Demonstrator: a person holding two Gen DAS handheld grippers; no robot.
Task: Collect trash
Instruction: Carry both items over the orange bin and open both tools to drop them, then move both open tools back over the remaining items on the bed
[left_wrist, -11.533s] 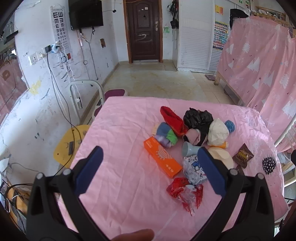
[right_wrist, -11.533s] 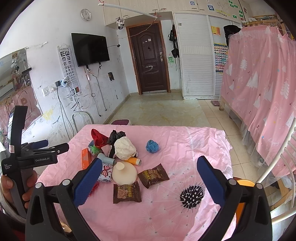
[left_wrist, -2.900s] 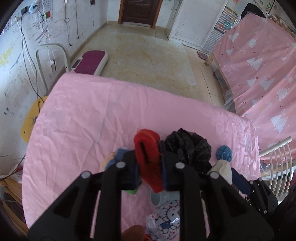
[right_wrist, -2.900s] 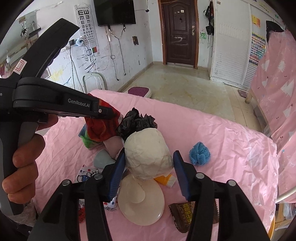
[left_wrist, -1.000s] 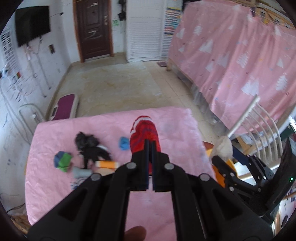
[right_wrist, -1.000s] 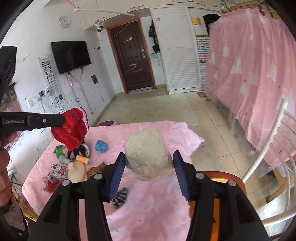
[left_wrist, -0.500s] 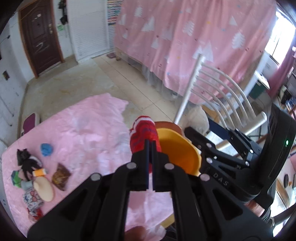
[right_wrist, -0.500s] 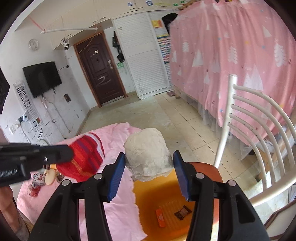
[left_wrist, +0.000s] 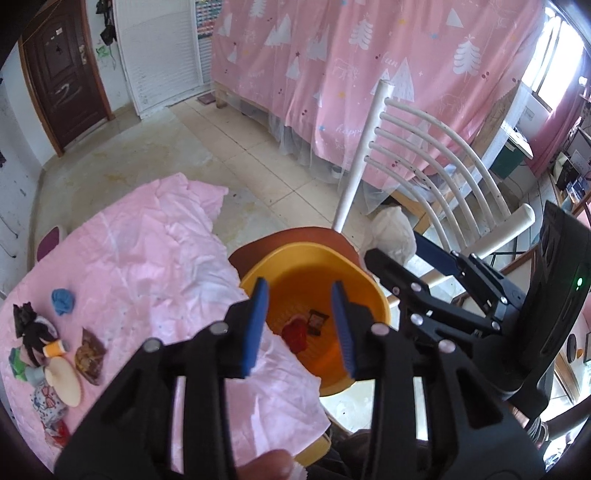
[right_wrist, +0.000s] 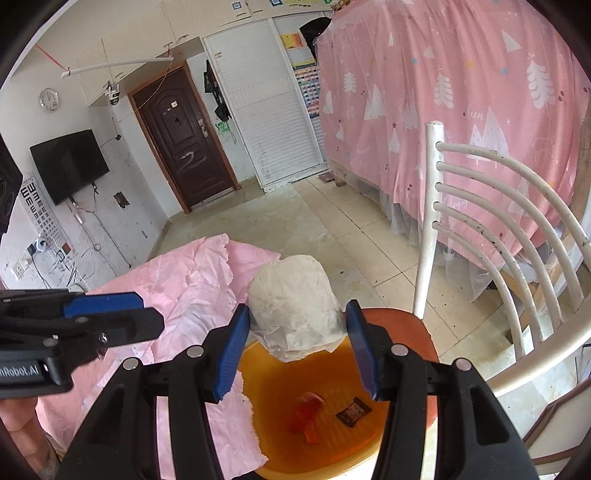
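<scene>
right gripper (right_wrist: 295, 343) is clamping the white paper wad (right_wrist: 293, 314), hanging right above the orange basin (right_wrist: 369, 454) | left gripper (left_wrist: 299, 325) is gaping wide, holding nothing, over the same basin | red wrapper (left_wrist: 294, 331) is lying inside | right is nearer the drop

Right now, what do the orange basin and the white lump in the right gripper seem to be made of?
The orange basin looks like smooth moulded plastic: even colour, slight gloss, rounded rim. The white lump, clamped in the right gripper, looks like crumpled matte paper or tissue: fine creases, no shine. It could also be thin fabric.
</scene>
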